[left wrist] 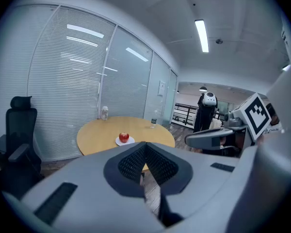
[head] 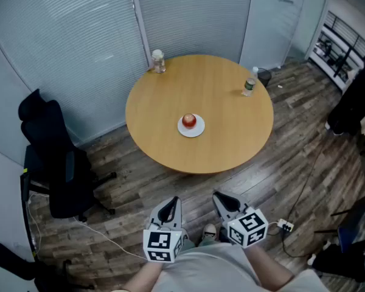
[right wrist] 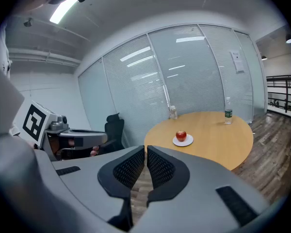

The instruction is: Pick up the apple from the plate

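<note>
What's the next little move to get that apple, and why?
Probably step closer and reach the right gripper toward the apple, opening it: it and the left gripper are shut, well short of the table where the apple sits on a plate.

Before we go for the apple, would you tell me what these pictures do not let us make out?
Print on the bottle: too small to read in any view.
Contents of the clear jar: too small, head view.
Near edge of the table: left gripper view, behind the left gripper, jaws shut.
Base of the table: head view, under the tabletop.
Underside of the apple: every view, against the plate.
</note>
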A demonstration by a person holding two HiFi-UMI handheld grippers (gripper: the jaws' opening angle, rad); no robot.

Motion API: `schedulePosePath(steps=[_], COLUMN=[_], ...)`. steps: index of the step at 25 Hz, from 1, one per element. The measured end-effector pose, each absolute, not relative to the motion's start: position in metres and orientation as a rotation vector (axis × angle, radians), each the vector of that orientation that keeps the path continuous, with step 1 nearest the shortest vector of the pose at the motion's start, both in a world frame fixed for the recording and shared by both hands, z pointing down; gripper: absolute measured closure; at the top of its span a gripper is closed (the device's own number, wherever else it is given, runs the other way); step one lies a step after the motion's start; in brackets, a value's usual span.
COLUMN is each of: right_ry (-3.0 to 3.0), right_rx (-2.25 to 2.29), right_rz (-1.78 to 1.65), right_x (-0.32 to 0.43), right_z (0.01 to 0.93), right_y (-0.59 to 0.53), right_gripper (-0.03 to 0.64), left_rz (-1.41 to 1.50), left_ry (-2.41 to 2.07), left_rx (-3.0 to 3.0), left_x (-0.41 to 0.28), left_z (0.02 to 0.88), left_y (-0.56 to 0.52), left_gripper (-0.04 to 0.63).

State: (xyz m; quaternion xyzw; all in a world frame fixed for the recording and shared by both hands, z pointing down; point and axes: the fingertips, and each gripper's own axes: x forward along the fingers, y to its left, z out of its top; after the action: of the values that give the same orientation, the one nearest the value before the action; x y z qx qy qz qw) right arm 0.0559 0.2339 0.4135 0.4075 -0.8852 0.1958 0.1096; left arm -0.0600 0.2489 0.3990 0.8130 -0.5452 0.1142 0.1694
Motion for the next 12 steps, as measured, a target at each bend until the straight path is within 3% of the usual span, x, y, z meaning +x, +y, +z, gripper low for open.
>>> schedulePosePath(steps=[12], right_ry=[-2.601], right_rx=[1.293], right_rz=[0.64], right_x=[0.052], right_z=[0.414], right_y=[0.233], right_gripper=[0.578], left_rz=[0.324], left_ry=[-1.524], left_rx=[2.316], left_x=[-0.073], left_z=[0.403], left_y=[0.25], left_gripper=[0.592])
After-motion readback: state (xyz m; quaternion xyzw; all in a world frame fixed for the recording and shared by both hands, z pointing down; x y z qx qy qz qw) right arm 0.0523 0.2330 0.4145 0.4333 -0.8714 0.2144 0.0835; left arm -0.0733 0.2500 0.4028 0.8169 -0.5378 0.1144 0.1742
